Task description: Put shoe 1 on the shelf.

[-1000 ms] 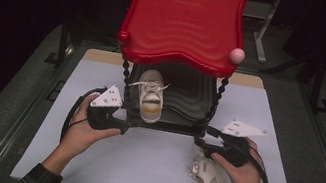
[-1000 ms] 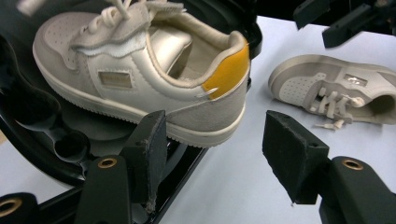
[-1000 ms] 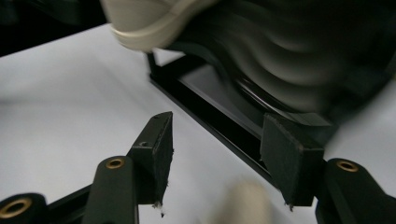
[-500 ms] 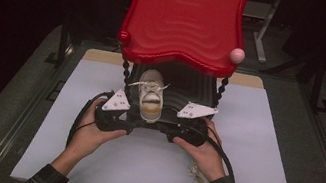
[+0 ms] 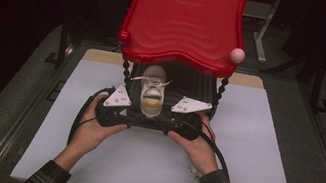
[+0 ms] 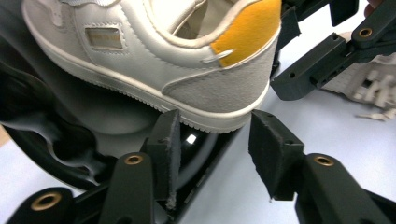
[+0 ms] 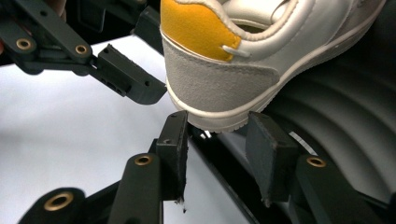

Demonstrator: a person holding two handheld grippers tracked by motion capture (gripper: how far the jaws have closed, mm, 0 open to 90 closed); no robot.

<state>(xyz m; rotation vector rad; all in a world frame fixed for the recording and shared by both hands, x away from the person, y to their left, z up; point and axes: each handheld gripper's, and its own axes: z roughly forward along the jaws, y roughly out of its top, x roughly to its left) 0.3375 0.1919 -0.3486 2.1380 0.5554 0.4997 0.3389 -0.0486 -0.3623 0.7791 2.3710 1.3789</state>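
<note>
With both grippers' jaws just closing, half-open and gripping nothing, left gripper [image 5: 123,111] and right gripper [image 5: 177,120] flank the heel of the white leather sneaker with orange tab [image 5: 151,94] on the black ribbed shelf [image 5: 192,84], so uneven squeezing could twist it off.

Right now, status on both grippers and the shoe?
Left gripper and right gripper just closing, open at the heel. White shoe on black shelf. Nothing blocking.

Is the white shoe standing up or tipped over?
Standing up. The white shoe rests sole-down on the black shelf, heel toward the person; its yellow heel patch shows upright.
</note>
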